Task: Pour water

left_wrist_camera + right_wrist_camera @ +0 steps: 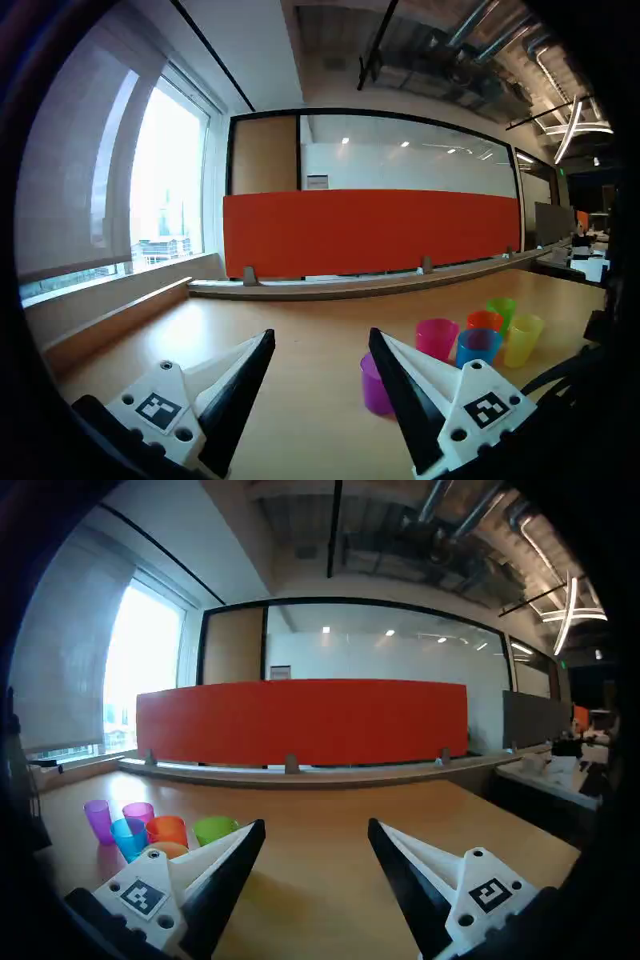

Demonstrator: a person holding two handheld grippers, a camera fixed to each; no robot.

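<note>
Left tongs (320, 338) and right tongs (314, 826) gape empty above the tabletop (320, 424); their fingers (404, 388) half-hide a purple cup (371, 392) and a yellowish cup (170, 850).

The counter (320, 416) is smooth, pale wood-look laminate with a soft sheen, glaring white toward 8 o'clock in the left gripper view. The cups (478, 346) at 4 o'clock there are glossy, translucent coloured plastic. The left gripper (320, 332) and right gripper (316, 824) have jaws of matt white plastic with matt black inner faces. The red divider panel (368, 232) looks matt, the wall pane (400, 164) above it is glossy glass, and the ceiling pipes (480, 24) look like dull metal.
</note>
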